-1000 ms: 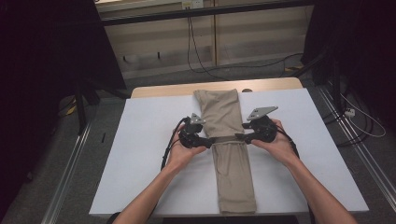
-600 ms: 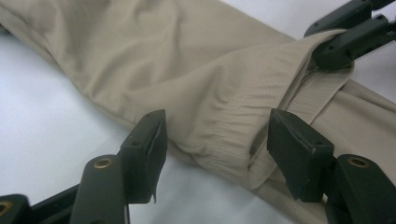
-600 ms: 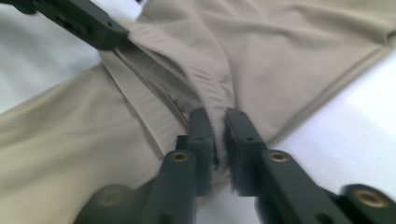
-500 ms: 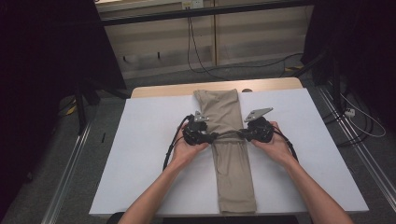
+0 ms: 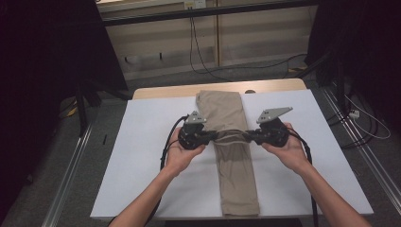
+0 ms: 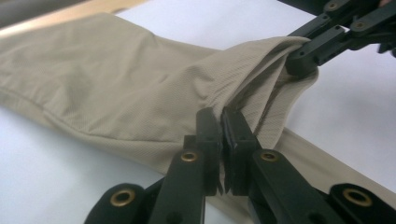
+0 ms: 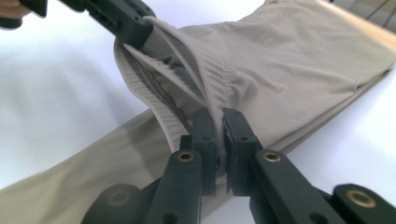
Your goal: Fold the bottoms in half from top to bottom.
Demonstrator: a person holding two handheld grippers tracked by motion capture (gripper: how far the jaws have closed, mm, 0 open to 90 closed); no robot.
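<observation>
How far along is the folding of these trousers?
Done: the beige trousers lie folded lengthwise into one long strip on the white table. In hand: the left hand-held gripper and right hand-held gripper pinch opposite edges mid-length, lifting the cloth. Left, probably: the crosswise fold.

White-topped table (image 5: 142, 142), grey floor (image 5: 56, 179), dark surroundings.

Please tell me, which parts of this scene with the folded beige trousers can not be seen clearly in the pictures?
- High view: near end of the beige trousers is cut off by the table edge.
- High view: left hand-held gripper and right hand-held gripper jaw tips are too small to judge.
- Both gripper views: fabric between the shut jaws is hidden by the pads.
- Layers underneath: hidden by the top cloth.
</observation>
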